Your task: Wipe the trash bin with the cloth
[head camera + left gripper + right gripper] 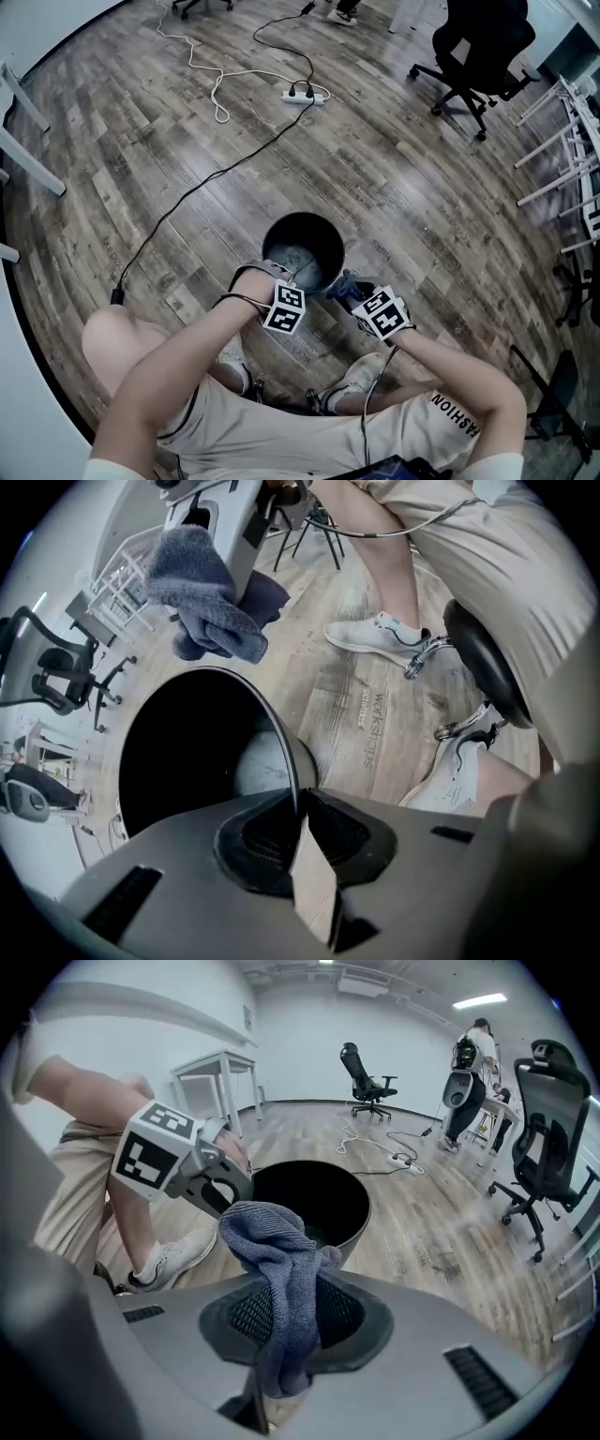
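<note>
Left tongs [298, 822]: pointed straight down and closed on the near rim of the trash bin [323, 234]; the bin's thin wall is clamped edge-on between the two pads.
Right tongs [286, 1321]: closed on the cloth [272, 1241]; the blue-grey bunch is pinched low between the jaws, and its loose top is flopped over above them.
Cloth and bin: the cloth is held in the air near the rim, beside the left tongs; no contact with the bin is seen.
Bin: black and round, stood upright on the floor [394, 178], just in front of the seated person's shoes [370, 635].
Floor: grey-brown wood planks, crossed by a black cable [216, 178] and a white cable [202, 66] that are run to a power strip [305, 95].
Room: a black office chair [478, 47] is seen near the far right edge of the floor, and a white table [220, 1072] by the wall.
Hard to make out: the right tongs' tips are covered by the cloth; a pale patch at the bin's bottom cannot be identified.
</note>
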Demonstrator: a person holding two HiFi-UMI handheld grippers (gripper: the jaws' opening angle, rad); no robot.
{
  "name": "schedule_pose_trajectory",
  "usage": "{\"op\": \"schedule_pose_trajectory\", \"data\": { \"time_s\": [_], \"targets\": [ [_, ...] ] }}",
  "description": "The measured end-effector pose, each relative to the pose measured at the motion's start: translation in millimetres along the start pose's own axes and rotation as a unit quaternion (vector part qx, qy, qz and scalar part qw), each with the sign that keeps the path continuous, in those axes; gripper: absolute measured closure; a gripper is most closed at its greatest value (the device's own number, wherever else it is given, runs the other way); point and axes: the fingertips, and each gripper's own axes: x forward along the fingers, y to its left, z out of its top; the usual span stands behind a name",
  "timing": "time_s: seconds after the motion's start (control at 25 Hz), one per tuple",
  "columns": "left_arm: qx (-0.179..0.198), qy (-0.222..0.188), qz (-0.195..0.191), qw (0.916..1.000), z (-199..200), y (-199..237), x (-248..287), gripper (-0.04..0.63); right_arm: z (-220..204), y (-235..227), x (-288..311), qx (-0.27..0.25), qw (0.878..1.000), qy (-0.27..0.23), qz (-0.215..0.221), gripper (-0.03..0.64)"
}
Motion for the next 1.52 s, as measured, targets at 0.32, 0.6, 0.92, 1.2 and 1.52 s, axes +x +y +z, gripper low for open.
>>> {"op": "schedule_pose_trajectory", "data": {
  "time_s": [0.32,0.6,0.92,1.2,1.52],
  "targets": [
    [0.018,-0.007,-0.002,0.9998,6.4,-3.5,-0.5,0.56,-27.6,-9.6,70.1,0.007,1.0,0.02,-0.003,0.541],
    [-0.007,-0.03,-0.01,0.9995,17.6,-5.8,-0.7,0.561,-76.2,-12.8,140.3,-0.013,0.999,0.049,-0.019,0.541],
    [-0.054,-0.047,-0.025,0.9972,31.3,-0.9,-0.8,0.565,-131.0,-3.6,213.1,0.009,0.996,0.089,-0.023,0.541],
    [-0.063,-0.047,-0.017,0.9967,34.9,-0.3,0.0,0.563,-151.4,13.4,225.0,0.156,0.984,0.085,-0.015,0.541],
    [-0.113,-0.078,-0.051,0.9891,28.6,4.8,-13.5,0.49,-105.4,9.8,155.4,0.138,0.988,0.065,0.027,0.541]
  ]
}}
